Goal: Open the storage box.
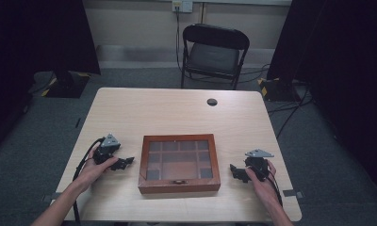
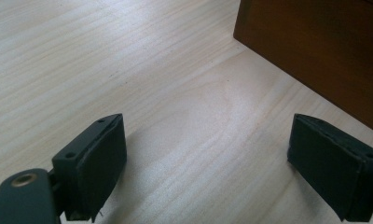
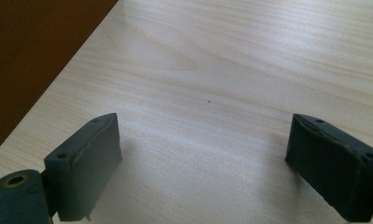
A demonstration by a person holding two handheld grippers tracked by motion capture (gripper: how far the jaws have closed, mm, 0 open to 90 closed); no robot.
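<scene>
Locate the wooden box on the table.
In the high view, the box sits near the table's front edge, centred between the left gripper and right gripper.

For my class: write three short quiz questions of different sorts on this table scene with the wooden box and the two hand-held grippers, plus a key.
1. True or false: the brown wooden box with a glass-panelled lid is shut.
2. The left gripper is: A open, B shut on the box.
3. What lies between the jaws of the right gripper?

Key: 1 true. 2 A. 3 Nothing; bare light wooden table.
</scene>
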